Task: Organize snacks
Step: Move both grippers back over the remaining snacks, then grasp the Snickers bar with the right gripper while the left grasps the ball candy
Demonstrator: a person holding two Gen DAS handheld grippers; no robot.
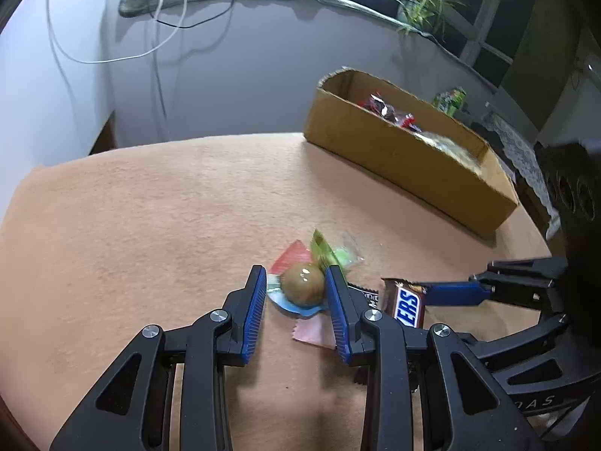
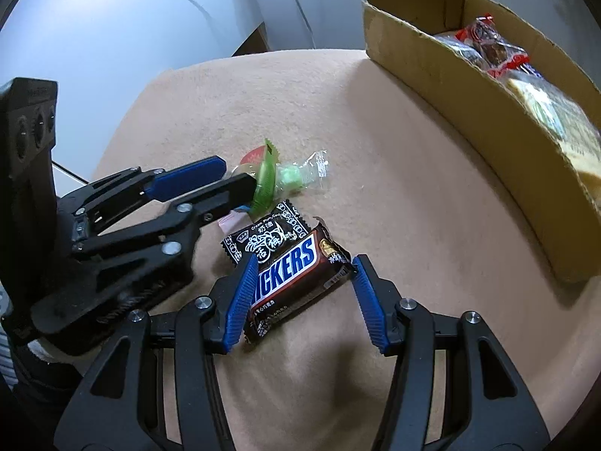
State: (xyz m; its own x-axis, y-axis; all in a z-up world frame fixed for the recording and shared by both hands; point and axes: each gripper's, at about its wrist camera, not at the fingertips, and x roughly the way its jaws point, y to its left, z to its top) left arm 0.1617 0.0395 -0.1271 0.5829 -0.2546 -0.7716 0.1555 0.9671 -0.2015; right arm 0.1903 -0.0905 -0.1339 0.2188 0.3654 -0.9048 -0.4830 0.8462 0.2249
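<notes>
My left gripper (image 1: 296, 274) straddles a round brown jelly cup (image 1: 302, 283) on a blue-white foil lid. Its right pad is against the cup and a thin gap shows at the left pad, so it is open. A green wrapper (image 1: 323, 250), a clear-wrapped pale green candy (image 2: 296, 178) and a pink wrapper (image 1: 313, 332) lie around it. My right gripper (image 2: 303, 263) is shut on a Snickers bar (image 2: 296, 274) lying on the cloth, with a pad at each end of the wrapper. A black plum-candy packet (image 2: 263, 240) lies half under the bar.
An open cardboard box (image 2: 488, 112) holding several wrapped snacks stands at the far right of the tan cloth-covered table (image 1: 150, 225). White and black cables (image 1: 165, 37) hang on the wall behind. A potted plant (image 1: 420, 3) sits on the sill.
</notes>
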